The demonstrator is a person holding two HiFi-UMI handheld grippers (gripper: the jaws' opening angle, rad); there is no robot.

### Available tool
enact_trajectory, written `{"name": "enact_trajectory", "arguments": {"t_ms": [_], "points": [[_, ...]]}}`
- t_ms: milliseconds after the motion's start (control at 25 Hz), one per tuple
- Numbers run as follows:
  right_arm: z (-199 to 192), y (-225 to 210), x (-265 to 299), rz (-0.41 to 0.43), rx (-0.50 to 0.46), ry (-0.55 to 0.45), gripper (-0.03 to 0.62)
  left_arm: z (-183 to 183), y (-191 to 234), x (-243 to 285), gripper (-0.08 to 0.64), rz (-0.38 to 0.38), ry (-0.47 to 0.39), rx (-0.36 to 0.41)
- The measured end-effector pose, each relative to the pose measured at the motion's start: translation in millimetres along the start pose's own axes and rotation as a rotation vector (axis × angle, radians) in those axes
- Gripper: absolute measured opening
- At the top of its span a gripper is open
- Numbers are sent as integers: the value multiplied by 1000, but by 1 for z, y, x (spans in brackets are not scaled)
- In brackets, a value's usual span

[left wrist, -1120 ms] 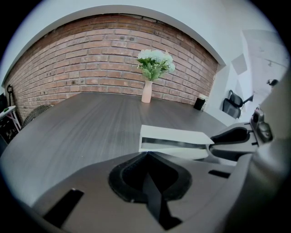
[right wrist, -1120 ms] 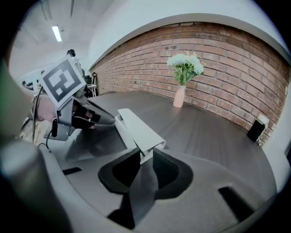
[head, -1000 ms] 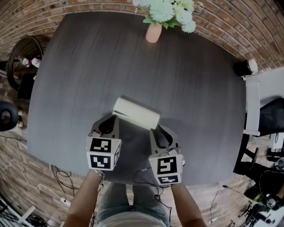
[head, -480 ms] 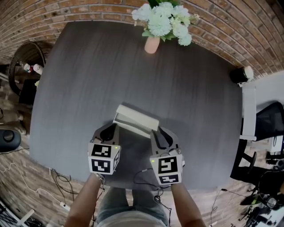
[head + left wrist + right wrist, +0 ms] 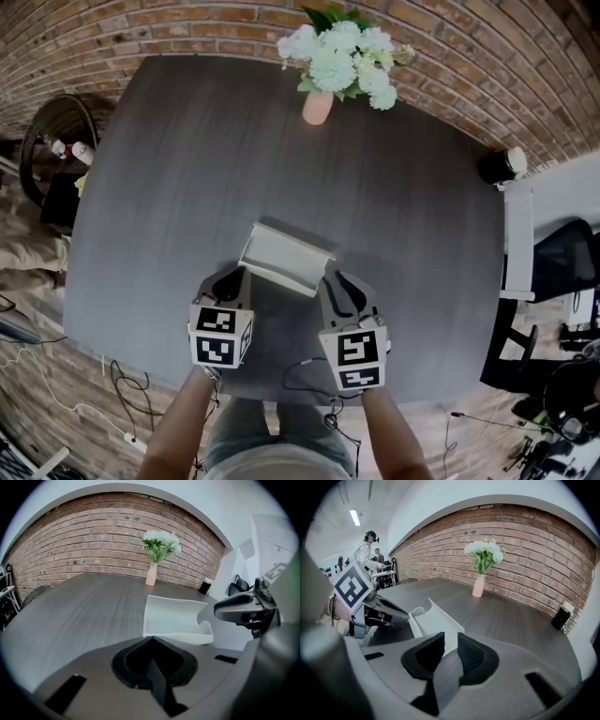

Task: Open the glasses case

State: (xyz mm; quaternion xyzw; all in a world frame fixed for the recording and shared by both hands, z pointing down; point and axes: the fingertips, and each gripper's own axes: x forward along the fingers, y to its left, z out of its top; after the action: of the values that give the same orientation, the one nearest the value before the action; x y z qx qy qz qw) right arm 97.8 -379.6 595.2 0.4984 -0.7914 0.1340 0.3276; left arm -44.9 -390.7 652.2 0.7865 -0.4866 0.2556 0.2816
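A white glasses case [image 5: 286,255] lies on the dark table [image 5: 187,169], its lid raised at an angle. In the right gripper view the lid [image 5: 436,620] stands up as a thin white sheet, and my right gripper [image 5: 449,641] is shut on its near edge. From the head view that right gripper [image 5: 336,281] sits at the case's right end. My left gripper [image 5: 232,279] sits at the left end. Its jaws are shut, with the tips [image 5: 151,638] against the near rim of the case's base [image 5: 176,634]. The inside of the case shows nothing in it.
A pink vase of white flowers [image 5: 317,106] stands at the table's far edge. A small black and white object [image 5: 497,164] sits at the far right corner. A white chair [image 5: 516,234] is beside the table's right edge, a wicker basket [image 5: 52,131] at the left.
The case's lid has swung up and back, so the case stands wider open. My right gripper has risen slightly with the lid. The left gripper has stayed in place.
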Motion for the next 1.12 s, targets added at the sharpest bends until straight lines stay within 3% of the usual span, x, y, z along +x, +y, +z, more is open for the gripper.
{"name": "enact_trajectory", "arguments": {"t_ms": [240, 640, 840, 1120], "points": [[6, -3, -26, -23, 5, -16, 89, 8, 3, -16, -5, 27, -53, -73], [37, -18, -79, -89, 66, -113, 70, 68, -13, -87, -5, 53, -211, -107], [78, -40, -108, -150, 82, -250, 37, 130, -14, -129, -5, 84, -367, -74], [109, -87, -177, -271, 166, -427, 5, 184, -17, -191, -5, 128, -536, -52]]}}
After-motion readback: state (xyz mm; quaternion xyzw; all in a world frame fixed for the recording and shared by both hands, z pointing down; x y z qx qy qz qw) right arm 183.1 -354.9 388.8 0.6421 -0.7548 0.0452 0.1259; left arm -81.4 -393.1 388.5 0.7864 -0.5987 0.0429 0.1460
